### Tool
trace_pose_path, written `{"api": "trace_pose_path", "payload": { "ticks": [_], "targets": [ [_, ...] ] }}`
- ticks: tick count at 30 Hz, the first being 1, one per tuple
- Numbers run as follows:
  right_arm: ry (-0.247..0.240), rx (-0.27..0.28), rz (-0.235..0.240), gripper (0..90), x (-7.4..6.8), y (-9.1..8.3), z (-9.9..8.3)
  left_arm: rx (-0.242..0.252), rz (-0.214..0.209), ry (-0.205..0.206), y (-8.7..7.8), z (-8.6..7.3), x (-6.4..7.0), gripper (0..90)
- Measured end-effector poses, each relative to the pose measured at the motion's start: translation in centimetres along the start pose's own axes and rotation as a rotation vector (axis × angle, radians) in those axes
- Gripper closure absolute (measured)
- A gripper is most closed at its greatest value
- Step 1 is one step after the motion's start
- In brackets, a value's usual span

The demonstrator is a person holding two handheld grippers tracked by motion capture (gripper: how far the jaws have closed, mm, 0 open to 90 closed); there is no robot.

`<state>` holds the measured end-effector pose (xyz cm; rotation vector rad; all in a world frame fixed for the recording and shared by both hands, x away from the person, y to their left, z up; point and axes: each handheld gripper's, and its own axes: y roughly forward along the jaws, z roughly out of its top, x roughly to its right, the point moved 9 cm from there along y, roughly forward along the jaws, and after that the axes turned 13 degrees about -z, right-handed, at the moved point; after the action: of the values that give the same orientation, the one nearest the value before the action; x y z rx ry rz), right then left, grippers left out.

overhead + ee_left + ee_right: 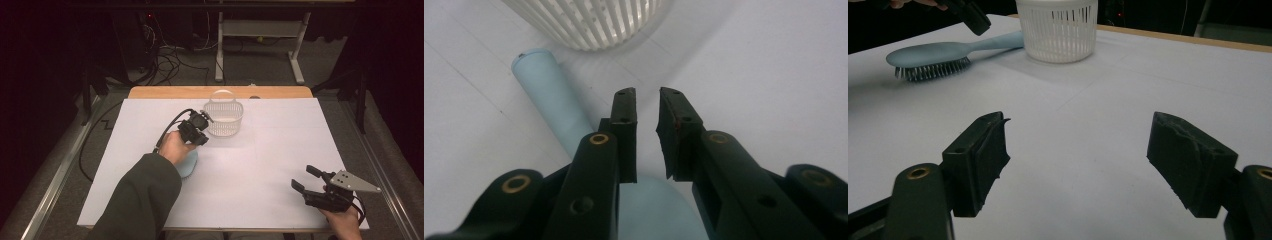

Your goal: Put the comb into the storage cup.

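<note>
A light blue hairbrush [189,165] lies bristles down on the white table, its handle [551,100] pointing at a white slatted basket [224,117]. My left gripper [200,136] hovers just over the handle, beside the basket. Its jaws are nearly shut, with a thin gap and nothing between them [646,107]. My right gripper [302,177] rests low near the front right corner, jaws wide open and empty [1078,150]. From there I see the hairbrush [933,57], the basket [1058,32] and the left gripper [968,17] far across the table.
A white sheet [280,140] covers the table, whose wooden back edge [280,92] shows behind the basket. A dark sleeve [145,200] lies over the front left. Cables and a desk frame stand on the floor beyond.
</note>
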<state>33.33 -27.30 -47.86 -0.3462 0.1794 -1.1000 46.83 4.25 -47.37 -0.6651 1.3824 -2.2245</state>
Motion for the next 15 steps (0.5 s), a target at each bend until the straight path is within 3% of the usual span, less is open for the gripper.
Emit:
{"api": "trace_pose_path", "payload": {
  "ticks": [7, 15],
  "targets": [
    [-0.001, -0.002, 0.002, 24.3, 0.0, 0.0, 0.0, -0.053, 0.008, -0.032, 1.2, 0.1, -1.3, 82.8],
    [-0.002, -0.004, 0.004, 24.5, -0.1, 0.0, -0.1, -0.091, 0.01, -0.031, 2.1, -0.1, -2.0, 86.5]
  ]
}}
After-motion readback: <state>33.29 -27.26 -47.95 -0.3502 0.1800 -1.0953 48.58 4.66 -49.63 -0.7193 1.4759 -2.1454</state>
